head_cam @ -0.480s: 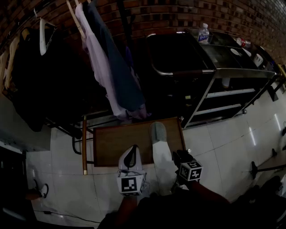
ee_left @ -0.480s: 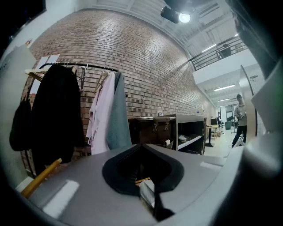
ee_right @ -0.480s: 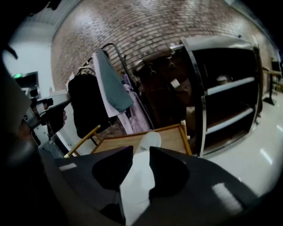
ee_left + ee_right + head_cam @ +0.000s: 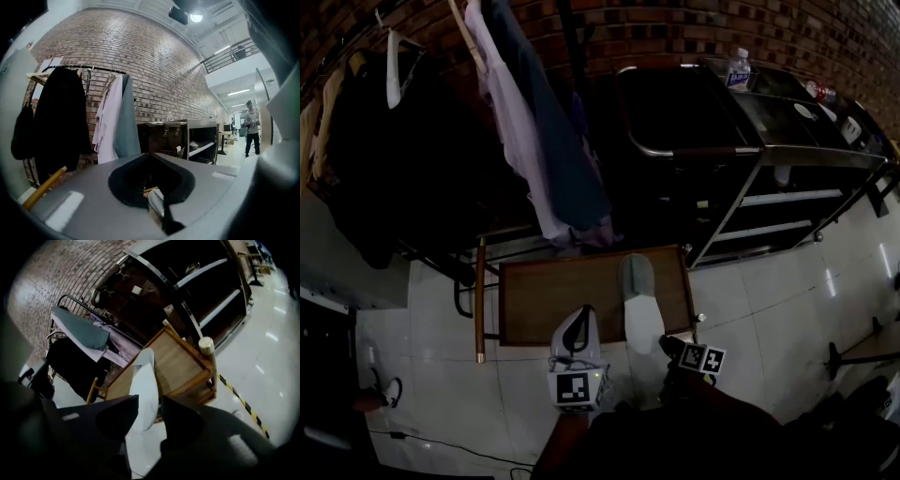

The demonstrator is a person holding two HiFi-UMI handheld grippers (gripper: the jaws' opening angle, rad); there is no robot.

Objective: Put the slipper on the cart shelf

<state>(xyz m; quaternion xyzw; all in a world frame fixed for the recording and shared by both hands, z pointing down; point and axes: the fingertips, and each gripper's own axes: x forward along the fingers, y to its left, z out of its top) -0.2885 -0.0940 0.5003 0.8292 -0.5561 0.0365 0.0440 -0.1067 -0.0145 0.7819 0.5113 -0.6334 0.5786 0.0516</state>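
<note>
A brick wall (image 4: 675, 37) is seen at the far side, under a ceiling lamp (image 4: 196, 18). Against it a clothes-hung garment rack (image 4: 96, 69) is set left and a metal cart (image 4: 806, 155) right. A low wooden counter (image 4: 553, 295) is placed nearer on white floor tiles (image 4: 769, 291).

On the cart (image 4: 811, 156), the lower shelves lay in deep shadow in the head view and their contents could not be told, while the label of the bottle (image 4: 737, 68) on the cart's top was too small to read. In front of the cart, the heel end of the slipper (image 4: 143, 373) was covered by the jaws of the right gripper (image 4: 144, 404). Left of the cart, the hanging clothes (image 4: 534, 141) were cut off by the upper edge, and the person (image 4: 251, 127) past the cart was too small for detail.
</note>
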